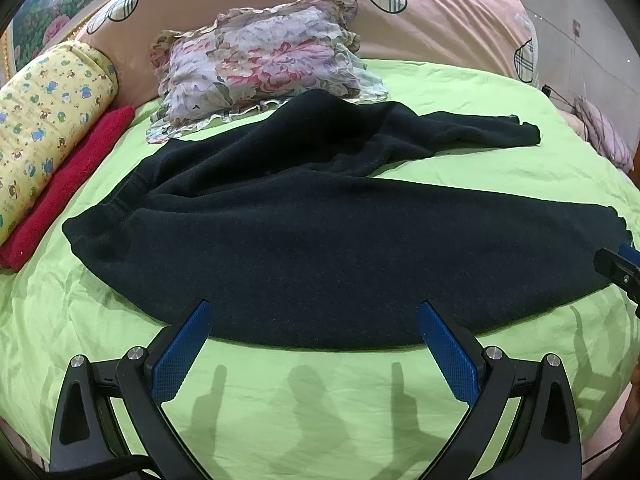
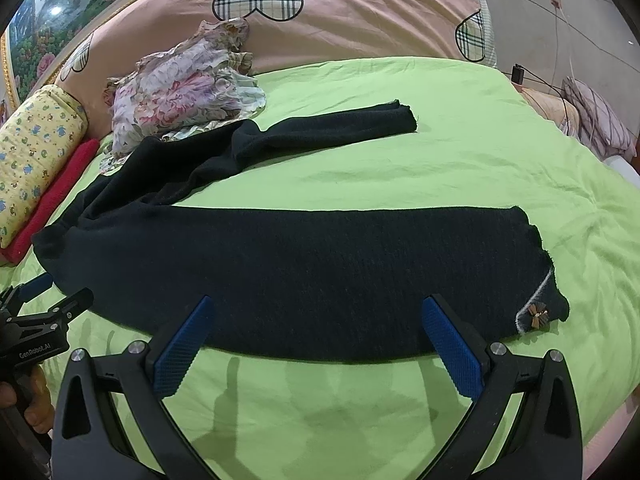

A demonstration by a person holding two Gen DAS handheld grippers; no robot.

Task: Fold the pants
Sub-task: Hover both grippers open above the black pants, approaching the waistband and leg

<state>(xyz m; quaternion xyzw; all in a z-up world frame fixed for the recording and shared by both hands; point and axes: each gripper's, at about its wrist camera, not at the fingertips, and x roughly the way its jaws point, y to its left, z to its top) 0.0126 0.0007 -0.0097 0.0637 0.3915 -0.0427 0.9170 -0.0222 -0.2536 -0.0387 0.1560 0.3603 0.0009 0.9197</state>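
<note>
Dark navy knit pants (image 1: 320, 248) lie spread on the green bed sheet (image 1: 280, 400), waist at the left, two legs running right. The near leg ends in a hem with a small bow (image 2: 538, 314); the far leg (image 2: 340, 126) angles away toward the back. My left gripper (image 1: 316, 320) is open, its blue pads just over the near edge of the pants by the waist end. My right gripper (image 2: 316, 316) is open over the near edge of the near leg. The left gripper also shows in the right wrist view (image 2: 48, 296).
A floral cushion (image 1: 260, 60) lies behind the pants, touching the far side. A yellow printed roll (image 1: 44, 120) and a red folded cloth (image 1: 68, 184) sit at the left. A pink quilt (image 1: 440, 8) lines the back. A charger and cables (image 2: 520, 74) lie at the far right.
</note>
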